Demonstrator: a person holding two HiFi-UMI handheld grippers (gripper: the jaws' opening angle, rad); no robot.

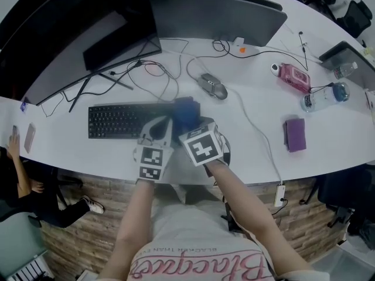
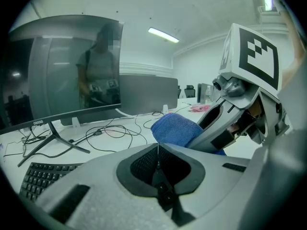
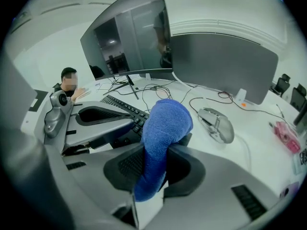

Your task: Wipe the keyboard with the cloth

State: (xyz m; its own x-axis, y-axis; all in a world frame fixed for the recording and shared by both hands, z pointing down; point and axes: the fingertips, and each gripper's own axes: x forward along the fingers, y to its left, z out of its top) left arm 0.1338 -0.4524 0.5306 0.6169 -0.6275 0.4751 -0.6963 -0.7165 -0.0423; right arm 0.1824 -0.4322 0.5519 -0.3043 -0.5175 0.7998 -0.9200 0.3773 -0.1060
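Note:
A black keyboard (image 1: 124,120) lies on the white desk (image 1: 252,151) in front of a large monitor. My right gripper (image 1: 188,125) is shut on a folded blue cloth (image 1: 186,112), held just over the keyboard's right end. In the right gripper view the cloth (image 3: 163,126) bulges up from between the jaws (image 3: 156,150), with the keyboard (image 3: 125,110) behind it. My left gripper (image 1: 165,123) sits close beside it on the left, over the keyboard's right part. Its jaws (image 2: 157,145) are shut with nothing in them, and the cloth (image 2: 175,128) shows just beyond them.
A grey mouse (image 1: 212,85) and loose cables (image 1: 153,70) lie behind the keyboard. To the right are a purple notebook (image 1: 295,134), a pink case (image 1: 293,76) and a water bottle (image 1: 325,96). Two monitors (image 1: 76,28) stand at the back. A seated person (image 1: 23,186) is at far left.

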